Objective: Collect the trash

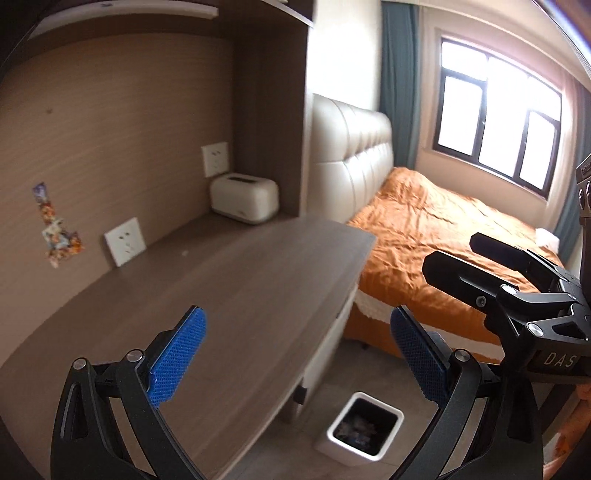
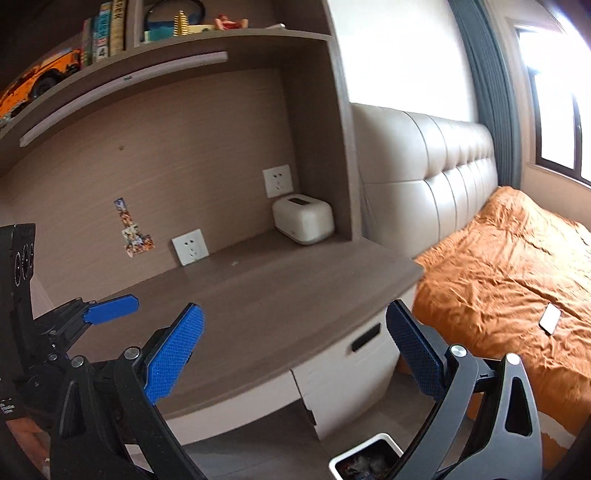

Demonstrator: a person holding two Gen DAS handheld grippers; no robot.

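A white trash bin [image 1: 364, 426] with a dark inside stands on the floor beside the desk; crumpled trash lies in it. Its rim also shows in the right wrist view [image 2: 365, 459]. My left gripper [image 1: 295, 354] is open and empty, held above the desk's front edge and the bin. My right gripper [image 2: 295, 350] is open and empty, above the desk's front edge. The right gripper shows at the right of the left wrist view [image 1: 491, 266], and the left gripper at the left of the right wrist view [image 2: 110, 312]. The wooden desk [image 1: 229, 295] top shows no trash.
A white toaster [image 1: 244, 197] stands at the desk's back corner by a wall socket [image 1: 215, 158]. A second socket plate [image 1: 125, 240] and a colourful sticker [image 1: 55, 225] are on the back panel. An orange bed [image 1: 443, 236] lies right, with a phone [image 2: 550, 318] on it. Shelves with books [image 2: 107, 29] hang above.
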